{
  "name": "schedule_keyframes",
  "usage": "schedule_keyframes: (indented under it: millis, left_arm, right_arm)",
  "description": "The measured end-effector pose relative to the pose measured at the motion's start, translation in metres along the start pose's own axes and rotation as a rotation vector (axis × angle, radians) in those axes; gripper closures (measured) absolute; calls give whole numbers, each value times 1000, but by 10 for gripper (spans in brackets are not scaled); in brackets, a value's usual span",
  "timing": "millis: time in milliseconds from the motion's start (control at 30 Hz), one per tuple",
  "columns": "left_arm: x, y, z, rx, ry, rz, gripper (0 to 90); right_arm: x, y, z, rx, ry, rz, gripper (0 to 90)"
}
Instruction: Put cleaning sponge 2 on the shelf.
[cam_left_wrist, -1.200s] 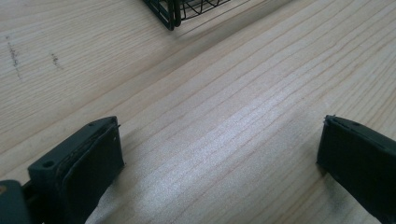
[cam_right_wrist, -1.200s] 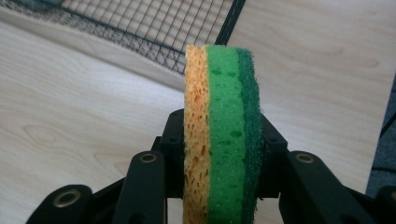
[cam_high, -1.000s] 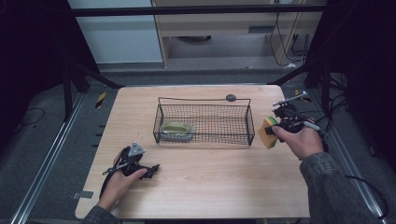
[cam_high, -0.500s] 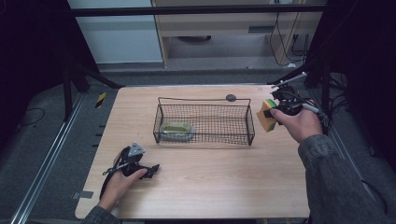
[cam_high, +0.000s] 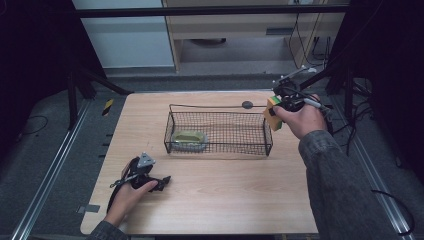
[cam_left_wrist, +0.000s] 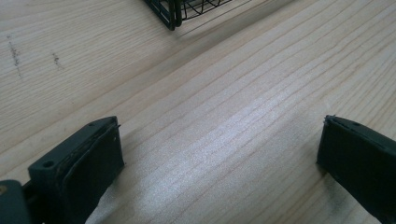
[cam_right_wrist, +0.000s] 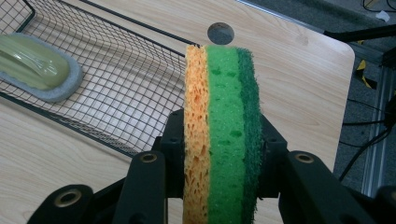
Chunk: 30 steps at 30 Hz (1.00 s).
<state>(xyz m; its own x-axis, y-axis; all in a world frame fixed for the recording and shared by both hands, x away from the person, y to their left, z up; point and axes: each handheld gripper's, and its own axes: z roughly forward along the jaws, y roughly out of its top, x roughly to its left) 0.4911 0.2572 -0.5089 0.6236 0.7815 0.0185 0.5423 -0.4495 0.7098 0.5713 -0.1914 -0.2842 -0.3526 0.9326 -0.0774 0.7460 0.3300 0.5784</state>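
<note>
Near the lower left of the high view: left gripper (cam_high: 162, 181) resting on the desk (cam_high: 225, 200), jaws spread wide in the left gripper view with only bare wood grain between them, nothing held. Farther up, mid-frame: black wire basket (cam_high: 218, 132) with a pale green, grey-edged scrubber (cam_high: 188, 139) lying at its left end. At the upper right: right gripper (cam_high: 276, 109) clamped on a layered sponge (cam_right_wrist: 222, 126), held on edge just outside the basket's right wall, above the desk; orange, bright green and dark green scouring layers pinched flat between the pads. Beyond it, a round dark cable hole (cam_right_wrist: 220, 32) near the far desk edge.

For the step in hand, judged as carrying the sponge into the basket: lift clear of the right rim before crossing, keep the squeeze steady so the soft foam does not slip, aim for the empty mesh right of the scrubber, lower close before letting go. No brand, label or writing legible anywhere.
</note>
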Motion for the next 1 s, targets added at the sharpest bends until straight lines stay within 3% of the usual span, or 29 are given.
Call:
schedule_keyframes:
  millis: [367,1000]
  left_arm:
    - [0,0,0,0,0,-1,0]
    - [0,0,0,-1,-1,1,0]
  right_arm:
    - [6,13,19,6,-14,-14,640]
    - [5,18,60,33,4,-32,641]
